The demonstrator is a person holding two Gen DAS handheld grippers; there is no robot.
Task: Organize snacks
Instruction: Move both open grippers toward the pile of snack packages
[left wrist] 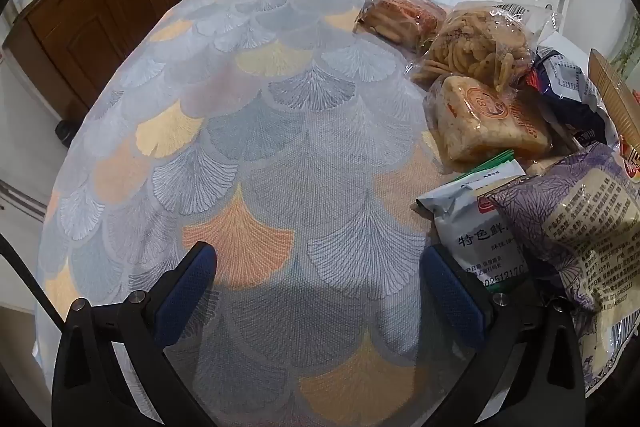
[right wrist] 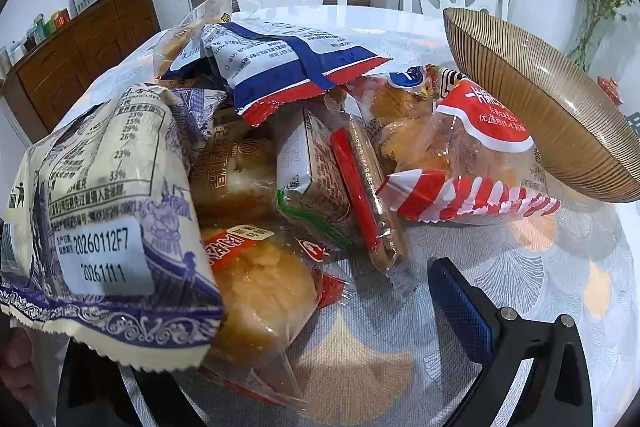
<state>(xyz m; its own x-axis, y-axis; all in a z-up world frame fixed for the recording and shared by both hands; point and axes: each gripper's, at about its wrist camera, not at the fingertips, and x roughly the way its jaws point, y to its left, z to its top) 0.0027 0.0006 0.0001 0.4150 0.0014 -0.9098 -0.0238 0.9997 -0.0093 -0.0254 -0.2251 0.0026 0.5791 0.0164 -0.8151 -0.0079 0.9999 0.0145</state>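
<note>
Snacks lie heaped on the table: off to the side of the left gripper (left wrist: pixel 318 301), whose jaws stand wide over bare tablecloth (left wrist: pixel 260 147), but straight ahead of the right gripper (right wrist: pixel 320 311), also spread wide and empty. The right is nearer; a clear-wrapped cake (right wrist: pixel 260 291) sits between its fingers, long axis running away from it, bowl (right wrist: pixel 560 99) beyond.

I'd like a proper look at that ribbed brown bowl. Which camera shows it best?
The right wrist view: the ribbed brown bowl shows nearly whole, tilted, at the pile's right. The left wrist view catches only a sliver of it at its right edge.
</note>
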